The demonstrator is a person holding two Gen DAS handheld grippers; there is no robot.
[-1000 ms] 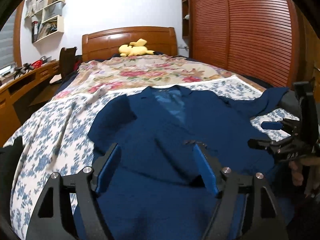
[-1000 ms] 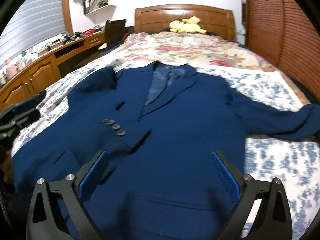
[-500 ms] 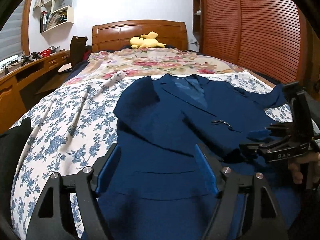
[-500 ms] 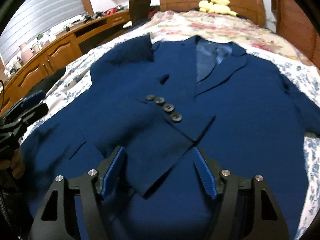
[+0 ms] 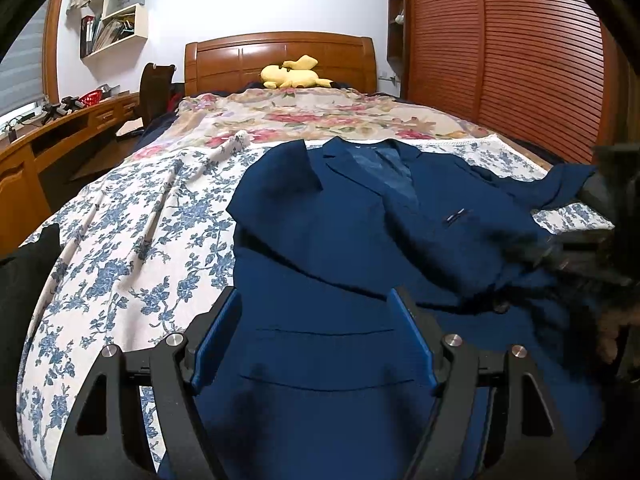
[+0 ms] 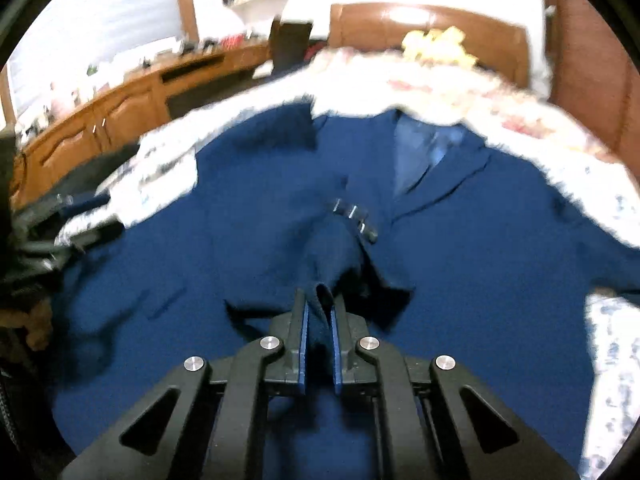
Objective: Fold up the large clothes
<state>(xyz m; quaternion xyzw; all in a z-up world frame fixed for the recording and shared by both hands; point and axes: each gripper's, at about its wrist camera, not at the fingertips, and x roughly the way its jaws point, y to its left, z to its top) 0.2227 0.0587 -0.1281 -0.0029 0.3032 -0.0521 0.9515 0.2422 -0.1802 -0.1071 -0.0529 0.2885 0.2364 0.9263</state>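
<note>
Right gripper (image 6: 319, 308) has clamped onto jacket (image 5: 360, 248) sleeve cuff (previously open).

Right hand-held gripper (image 6: 318, 312) now clamped on sleeve cuff (image 6: 332, 248)

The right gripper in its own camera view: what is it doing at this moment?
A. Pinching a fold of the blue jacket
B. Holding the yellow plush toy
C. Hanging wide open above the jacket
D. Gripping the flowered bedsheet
A: in the right wrist view the right gripper has its blue fingers drawn close together with a ridge of the blue jacket caught between them.
</note>
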